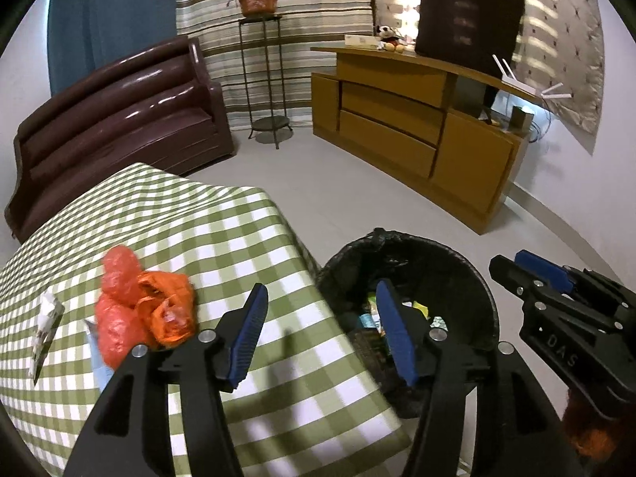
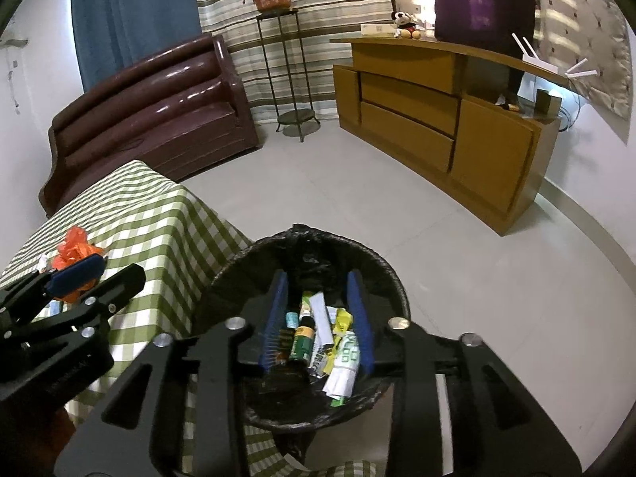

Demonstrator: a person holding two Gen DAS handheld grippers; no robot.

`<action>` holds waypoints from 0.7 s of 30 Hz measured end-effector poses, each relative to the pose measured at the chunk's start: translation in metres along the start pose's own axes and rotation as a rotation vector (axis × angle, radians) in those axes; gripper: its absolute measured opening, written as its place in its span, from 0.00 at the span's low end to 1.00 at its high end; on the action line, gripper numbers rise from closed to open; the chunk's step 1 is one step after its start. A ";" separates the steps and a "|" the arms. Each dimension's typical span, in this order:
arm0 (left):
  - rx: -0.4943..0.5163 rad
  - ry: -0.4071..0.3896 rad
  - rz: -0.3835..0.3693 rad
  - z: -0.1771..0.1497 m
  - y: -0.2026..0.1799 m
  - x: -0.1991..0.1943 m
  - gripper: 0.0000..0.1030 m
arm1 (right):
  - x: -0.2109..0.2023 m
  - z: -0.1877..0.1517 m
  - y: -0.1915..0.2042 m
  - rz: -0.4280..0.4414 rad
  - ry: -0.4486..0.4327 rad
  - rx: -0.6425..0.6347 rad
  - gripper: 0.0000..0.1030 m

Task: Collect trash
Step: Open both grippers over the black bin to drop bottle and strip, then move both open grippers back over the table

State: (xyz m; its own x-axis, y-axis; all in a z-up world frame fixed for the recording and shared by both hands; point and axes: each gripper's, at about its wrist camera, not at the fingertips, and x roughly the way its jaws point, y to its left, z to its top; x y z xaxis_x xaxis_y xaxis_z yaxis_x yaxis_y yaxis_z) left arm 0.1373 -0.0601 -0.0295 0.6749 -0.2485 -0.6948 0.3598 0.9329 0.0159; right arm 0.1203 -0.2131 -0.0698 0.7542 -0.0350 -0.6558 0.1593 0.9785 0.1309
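Your remaining trash, the crumpled orange plastic bags, lies on the checked tablecloth at 9 o'clock of your left gripper, with a paper leaflet beyond. The black-lined bin already holds wrappers and a green bottle, so you look roughly halfway. Both grippers gape wide, empty; your right gripper hovers over the bin. Its side reads "DAS".
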 end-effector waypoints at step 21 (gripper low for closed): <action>-0.206 0.020 0.210 -0.045 0.130 -0.064 0.59 | -0.005 -0.008 0.105 0.168 0.027 -0.140 0.35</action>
State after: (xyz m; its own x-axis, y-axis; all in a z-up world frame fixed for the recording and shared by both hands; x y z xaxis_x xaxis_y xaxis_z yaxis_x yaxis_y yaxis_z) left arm 0.1118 0.0888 -0.0150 0.7074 -0.0412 -0.7056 0.0739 0.9971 0.0159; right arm 0.1281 -0.1086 -0.0585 0.7447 0.1347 -0.6536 -0.0589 0.9889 0.1367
